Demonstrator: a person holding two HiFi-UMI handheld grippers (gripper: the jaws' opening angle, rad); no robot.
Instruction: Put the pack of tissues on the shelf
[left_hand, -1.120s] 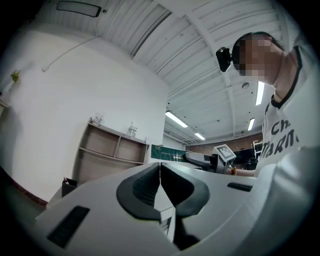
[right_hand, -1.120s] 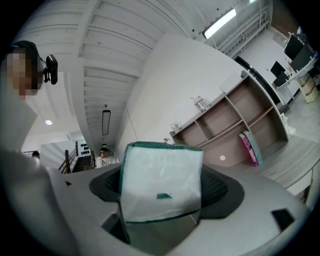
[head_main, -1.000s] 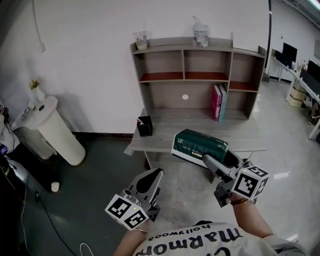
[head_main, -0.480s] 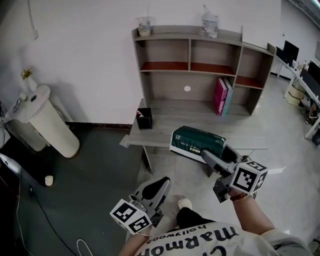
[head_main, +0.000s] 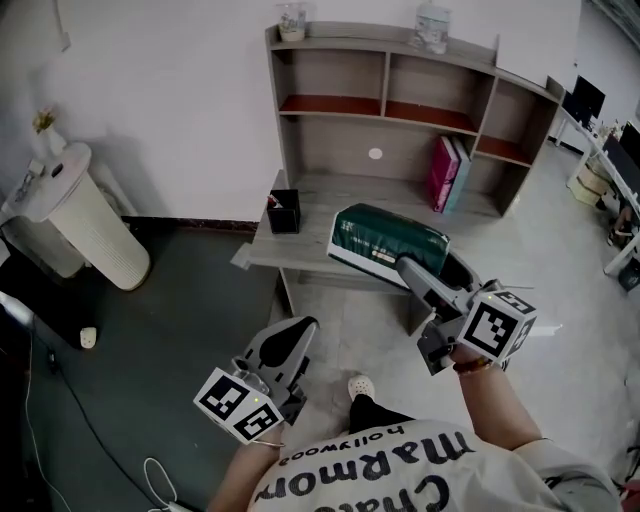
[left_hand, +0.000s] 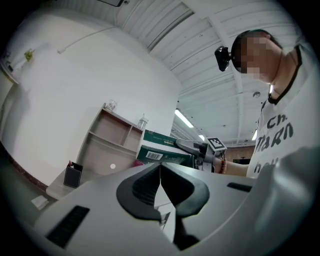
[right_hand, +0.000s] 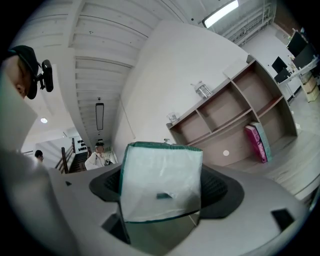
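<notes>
A dark green and white pack of tissues (head_main: 385, 242) is held in the air over the front of the grey desk (head_main: 300, 250), with my right gripper (head_main: 425, 275) shut on its near end. In the right gripper view its pale end (right_hand: 161, 182) fills the space between the jaws. The wooden shelf unit (head_main: 400, 110) stands at the back of the desk, well beyond the pack. My left gripper (head_main: 285, 345) hangs low at the left over the floor, shut and empty; its pads (left_hand: 150, 187) meet in the left gripper view.
Pink and blue books (head_main: 447, 172) stand in the lower right bay. A black pen holder (head_main: 283, 213) sits at the desk's left. Two bottles (head_main: 432, 25) stand on the shelf top. A white bin (head_main: 75, 215) stands on the floor at left.
The pack has risen and moved a little towards the shelf with my right gripper. The view has drawn closer to the desk. My left gripper has stayed low at the left.
</notes>
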